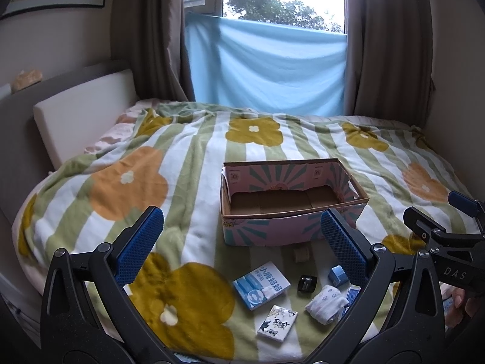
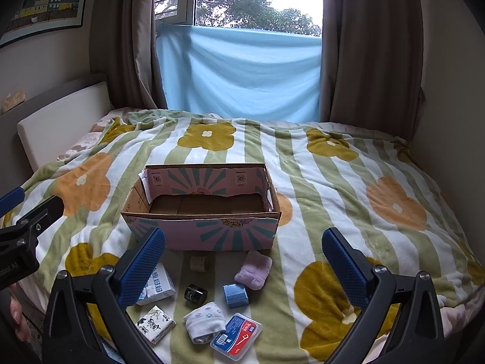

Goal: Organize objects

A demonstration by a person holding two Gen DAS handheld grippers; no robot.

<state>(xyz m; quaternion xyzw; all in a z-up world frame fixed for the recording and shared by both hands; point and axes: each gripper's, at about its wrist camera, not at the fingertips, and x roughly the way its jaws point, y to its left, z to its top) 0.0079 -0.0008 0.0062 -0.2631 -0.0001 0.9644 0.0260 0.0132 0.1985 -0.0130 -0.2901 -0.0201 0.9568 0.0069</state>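
- bed (image 2: 348, 182) with flowered blanket carries everything
- cardboard box (image 2: 206, 230) mid-bed, inside looks empty; task looks barely begun
- left to pack, all just in front of box: tissue box (image 1: 260, 283), purple cloth (image 2: 254, 269), rolled socks (image 2: 205, 321), red-blue case (image 2: 236, 336), tissue packet (image 2: 156, 323), blue cube (image 2: 235, 294), black jar (image 2: 195, 293), small roll (image 2: 199, 263)
- left gripper (image 1: 242, 242) jaws wide apart, holding nothing, over items
- right gripper (image 2: 244, 261) jaws wide apart, holding nothing

Before me on the bed, an open, empty cardboard box (image 2: 200, 209) stands upright; tissue packs (image 2: 156, 323), rolled socks (image 2: 204, 321), a black jar (image 2: 195, 292) lie near it.
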